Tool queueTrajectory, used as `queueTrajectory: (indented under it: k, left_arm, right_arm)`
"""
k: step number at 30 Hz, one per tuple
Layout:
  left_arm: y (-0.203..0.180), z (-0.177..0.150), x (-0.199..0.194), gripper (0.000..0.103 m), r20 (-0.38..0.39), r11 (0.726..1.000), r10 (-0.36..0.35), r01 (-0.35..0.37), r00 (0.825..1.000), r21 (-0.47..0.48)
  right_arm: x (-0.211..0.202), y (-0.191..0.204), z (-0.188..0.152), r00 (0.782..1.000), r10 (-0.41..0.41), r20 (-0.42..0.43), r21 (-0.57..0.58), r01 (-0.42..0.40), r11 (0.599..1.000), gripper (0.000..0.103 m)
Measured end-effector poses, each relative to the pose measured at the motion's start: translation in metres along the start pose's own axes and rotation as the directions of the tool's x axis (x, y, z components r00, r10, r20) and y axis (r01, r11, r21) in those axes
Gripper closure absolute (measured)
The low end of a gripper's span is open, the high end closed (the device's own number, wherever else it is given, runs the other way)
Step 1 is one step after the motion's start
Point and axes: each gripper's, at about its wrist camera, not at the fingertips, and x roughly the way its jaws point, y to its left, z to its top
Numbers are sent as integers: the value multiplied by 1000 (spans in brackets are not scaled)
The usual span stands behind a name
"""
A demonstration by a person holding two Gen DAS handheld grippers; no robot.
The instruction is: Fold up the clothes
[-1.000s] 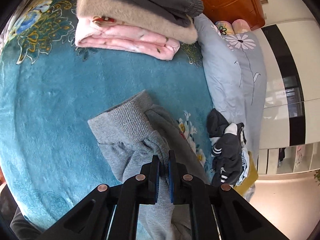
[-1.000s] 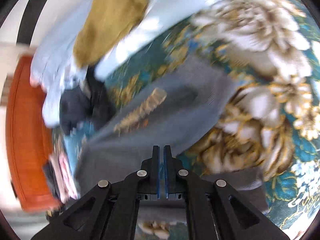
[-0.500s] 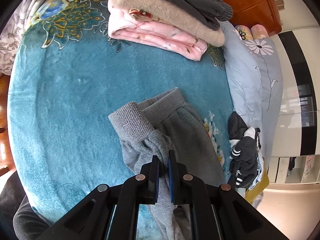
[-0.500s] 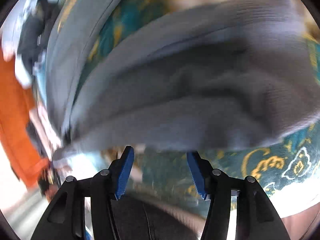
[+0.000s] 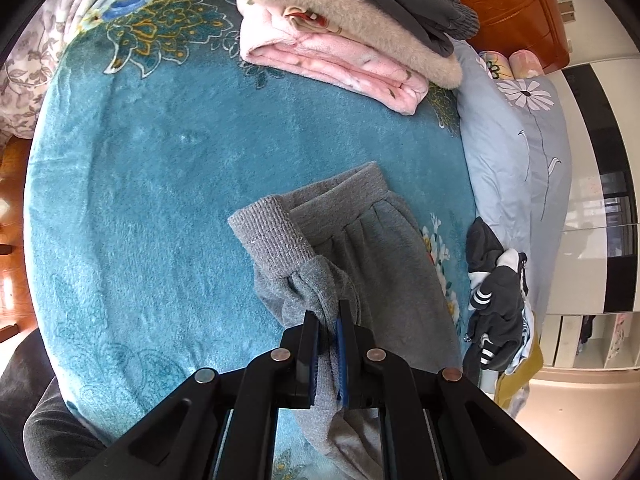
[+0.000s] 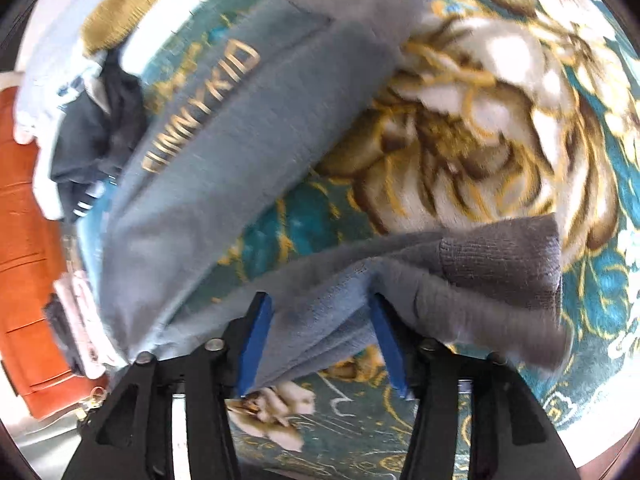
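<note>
Right now —
left tongs [image 5: 328, 322]: clamped together on a bunched fold of the grey sweatpants [image 5: 372, 264], cloth pinched between the blue pads.
right tongs [image 6: 320, 340]: blue pads apart and closing, a grey fold of the same pants [image 6: 248, 152] lies between them; pads not seen pressing it.
grey sweatpants: lying on the bed over the teal floral blanket [image 5: 160, 184]; ribbed cuff [image 5: 276, 236] turned up near the left tongs, waistband just behind it; gold lettering [image 6: 200, 108] runs along one leg in the right wrist view.
folded stack [image 5: 344, 40]: pink, beige and dark grey items piled at the far end of the blanket, well apart from the pants.
dark striped garment [image 5: 496, 296]: crumpled at the blanket's right edge, beside the pale blue quilt [image 5: 520, 152].
mustard cloth [image 6: 120, 8]: on the pale quilt, blurred.
headboard [image 5: 512, 4]: orange wood behind the stack.
</note>
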Motion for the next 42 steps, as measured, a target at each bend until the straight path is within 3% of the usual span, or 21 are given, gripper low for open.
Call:
queueTrajectory:
  k: [7, 8, 9, 11, 12, 16, 21, 27, 32, 35, 37, 39, 42]
  left_arm:
    - [8, -2, 2, 95, -5, 1000, 4, -5, 1000, -14]
    - [9, -2, 2, 95, -6, 1000, 5, -5, 1000, -12]
    - [9, -3, 1, 95, -8, 1000, 6, -6, 1000, -10]
    - [11, -3, -2, 95, -8, 1000, 4, -4, 1000, -11]
    - [11, -2, -5, 95, -8, 1000, 0, 0, 1000, -14]
    - [0, 6, -13, 95, -5, 999, -45, 45, 999, -19]
    - [-45, 33, -8, 95, -3, 998, -55, 55, 998, 31]
    - [-103, 74, 39, 95, -40, 996, -14, 17, 999, 89]
    - [-115, 75, 72, 92, -69, 995, 6, 1, 998, 96]
    - [-114, 73, 76, 77, -59, 993, -41, 47, 997, 105]
    - [-113, 72, 71, 55, -49, 987, -105, 110, 993, 115]
    - [-113, 72, 61, 47, -22, 981, -138, 139, 990, 138]
    - [-96, 71, 46, 46, 42, 987, -83, 76, 996, 144]
  right_arm:
    - [4, -17, -11, 999, 14, -40, 69, -11, 998, 54]
    - [4, -18, -9, 999, 8, -31, 76, -6, 997, 61]
    - [4, -18, -7, 1000, 0, -23, 83, 2, 997, 78]
    - [-1, -14, -6, 1000, -13, -10, 79, 14, 997, 92]
    - [-6, -10, -5, 1000, -6, -3, 64, 7, 998, 94]
    - [-28, 20, 6, 1000, 23, 3, 2, -23, 1000, 94]
    - [-45, 50, 43, 994, 100, 40, 43, -101, 994, 94]
    - [-42, 77, 110, 993, 110, 52, 120, -115, 986, 94]
    - [-24, 95, 142, 996, 74, 57, 106, -80, 991, 90]
    - [-20, 106, 145, 995, 55, 85, 45, -59, 997, 88]
    - [-20, 110, 146, 992, 57, 111, 8, -58, 998, 84]
    - [-23, 111, 145, 984, 91, 151, -24, -89, 996, 72]
    - [-29, 110, 141, 973, 117, 201, -45, -111, 993, 68]
